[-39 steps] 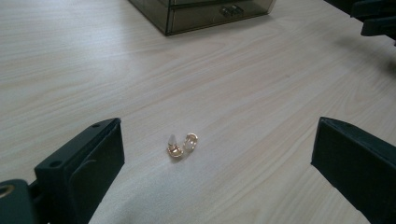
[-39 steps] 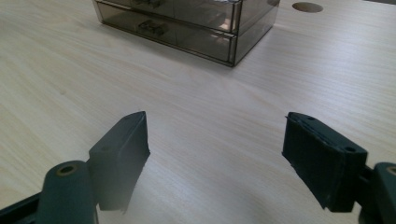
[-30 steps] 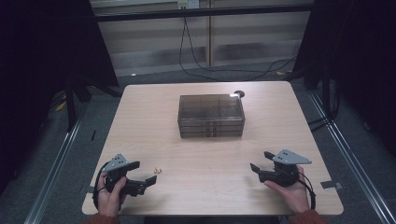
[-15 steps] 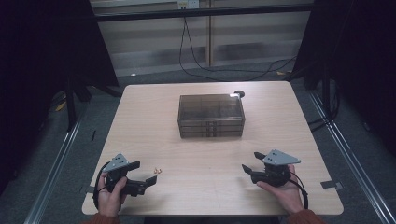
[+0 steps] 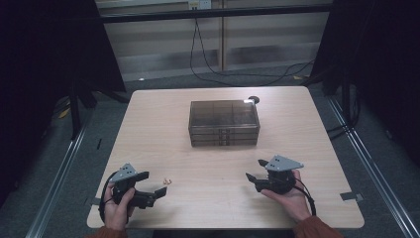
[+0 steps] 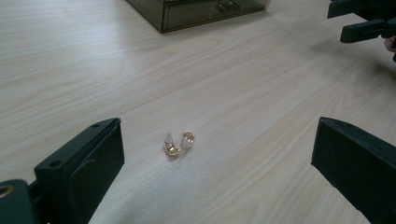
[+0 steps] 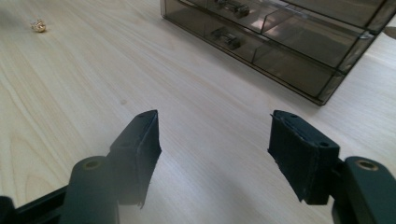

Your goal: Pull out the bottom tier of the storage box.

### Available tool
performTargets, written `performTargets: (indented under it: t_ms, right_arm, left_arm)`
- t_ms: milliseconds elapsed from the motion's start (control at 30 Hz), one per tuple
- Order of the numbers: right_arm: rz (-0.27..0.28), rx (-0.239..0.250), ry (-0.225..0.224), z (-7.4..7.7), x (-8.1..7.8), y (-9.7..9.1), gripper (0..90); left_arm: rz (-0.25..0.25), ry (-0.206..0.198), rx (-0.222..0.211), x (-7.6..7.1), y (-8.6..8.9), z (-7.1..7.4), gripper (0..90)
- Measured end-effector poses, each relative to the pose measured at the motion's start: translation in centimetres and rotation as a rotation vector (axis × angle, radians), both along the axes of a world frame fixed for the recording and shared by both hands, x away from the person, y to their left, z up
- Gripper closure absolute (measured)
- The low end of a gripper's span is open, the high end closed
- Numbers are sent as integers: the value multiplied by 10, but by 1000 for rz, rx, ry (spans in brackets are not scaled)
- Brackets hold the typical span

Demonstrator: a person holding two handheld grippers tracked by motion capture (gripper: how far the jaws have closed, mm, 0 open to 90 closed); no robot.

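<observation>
Lower left of high view, L gripper (image 5: 152, 187) jaws wide, nothing held | small gold earring (image 6: 179, 143) on table (image 5: 208, 168) btwn them, just ahead | R gripper (image 5: 253, 178) lower right, jaws apart, empty | drawer box (image 5: 224, 122) mid-frame, shut | likely step – pick earring: centre, go low, close slowly – tiny, could skid.

Held low at about seven o'clock, the left gripper (image 5: 154, 184) has its jaws spread wide, pointing toward three o'clock, while the right gripper (image 5: 253, 170), at five o'clock, gapes toward ten o'clock.
</observation>
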State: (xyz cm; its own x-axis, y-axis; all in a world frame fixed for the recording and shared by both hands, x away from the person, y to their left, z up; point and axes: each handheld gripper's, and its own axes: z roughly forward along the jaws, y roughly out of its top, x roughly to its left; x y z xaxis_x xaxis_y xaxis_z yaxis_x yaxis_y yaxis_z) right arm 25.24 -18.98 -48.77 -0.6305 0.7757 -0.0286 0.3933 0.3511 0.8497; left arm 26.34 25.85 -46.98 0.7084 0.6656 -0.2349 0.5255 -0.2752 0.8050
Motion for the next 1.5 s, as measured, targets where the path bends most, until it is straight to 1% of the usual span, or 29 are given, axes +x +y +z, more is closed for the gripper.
performTargets:
  t_ms: [200,333,467,667,767,900,933,967,1067,1100,1167,1200,1267,1300,1367,1467,1500]
  right_arm:
    - [18,-1,18,-1,5,12,324]
    - [35,0,-6,1,10,20,324]
    - [55,-14,-25,1,16,27,324]
    - [75,-53,-36,-4,22,35,329]
    - [79,-88,-48,-6,24,38,343]
    - [81,-116,-59,-9,28,41,364]
    - [86,-132,-54,-9,29,42,369]
    - [93,-142,-60,-8,30,43,378]
    - [97,-149,-69,-6,35,47,391]
    - [99,-154,-79,-6,37,49,397]
    - [99,-158,-74,-8,39,52,410]
    - [105,-172,-74,-9,41,53,417]
    - [107,-185,-77,-10,43,56,422]
    - [108,-183,-74,-8,45,58,427]
    - [105,-169,-85,-4,50,61,444]
    - [111,-187,-99,-2,57,66,469]
    - [109,-200,-106,-2,59,68,485]
  left_arm:
    - [-1,0,1,0,0,0,24]
    - [-1,-1,3,0,0,0,24]
    - [0,0,1,0,0,0,24]
    - [-3,1,2,0,0,0,24]
    - [-2,3,2,0,0,0,24]
    - [-3,4,5,0,-1,0,24]
    - [-5,4,5,0,-1,0,24]
    - [-2,6,1,0,-1,0,24]
    - [-1,5,1,0,-1,0,24]
    - [-2,5,1,0,-1,0,24]
    - [-1,4,1,0,-1,0,24]
    - [-1,4,0,0,-1,0,24]
    - [3,5,4,0,-1,-1,24]
    - [4,5,6,1,-1,0,24]
    - [-2,5,1,0,-1,0,24]
    - [-2,5,2,0,-1,0,24]
    - [-2,4,2,0,-1,0,24]
